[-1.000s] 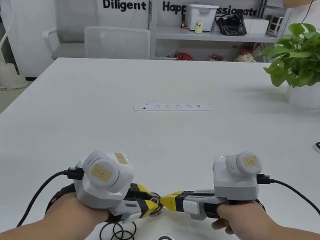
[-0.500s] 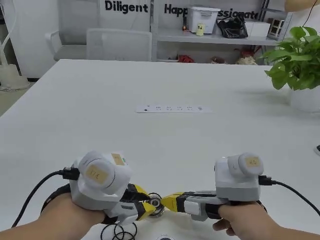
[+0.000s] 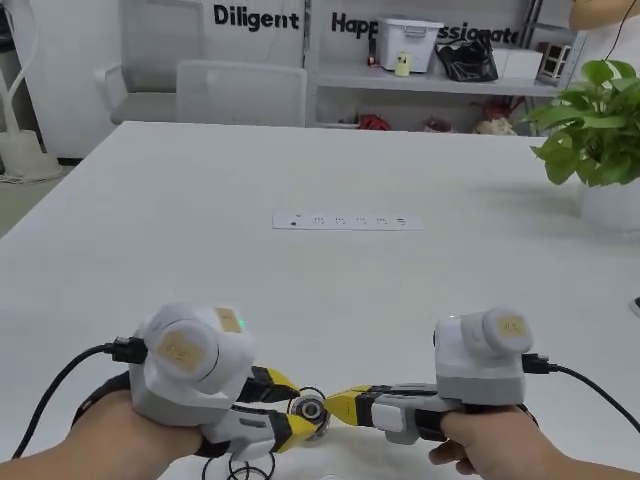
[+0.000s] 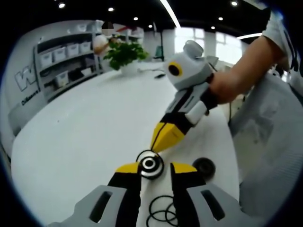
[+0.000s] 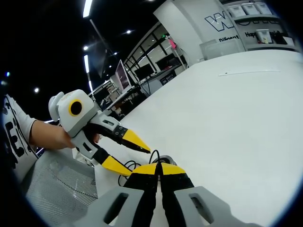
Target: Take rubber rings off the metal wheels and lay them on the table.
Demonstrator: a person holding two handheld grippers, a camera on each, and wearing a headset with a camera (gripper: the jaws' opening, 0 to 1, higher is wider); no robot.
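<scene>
A large white table is seen carrying the work, with a flat white power strip lying well out towards its far side. Near the front edge, the grey left gripper with yellow-tipped jaws and the matching right gripper are brought tip to tip. Compared with 1 second ago, the head view has drifted a little, but the 2 grippers have been kept together at the same spot, so no ring has been freed in that time. The left jaws are set apart with a small round silver metal wheel between their tips and appear to be clamped on it. A second, darker round wheel is seen resting on the table just beside. Below the left jaws, several thin black loose rings lie overlapping on the table, so part of the task is judged done. The right jaws are closed, pinching a thin black rubber ring that stands up as a loop at the wheel's rim. The ring is judged to be partly lifted, and a steady pull away from the wheel is what remains before it can be laid down.
</scene>
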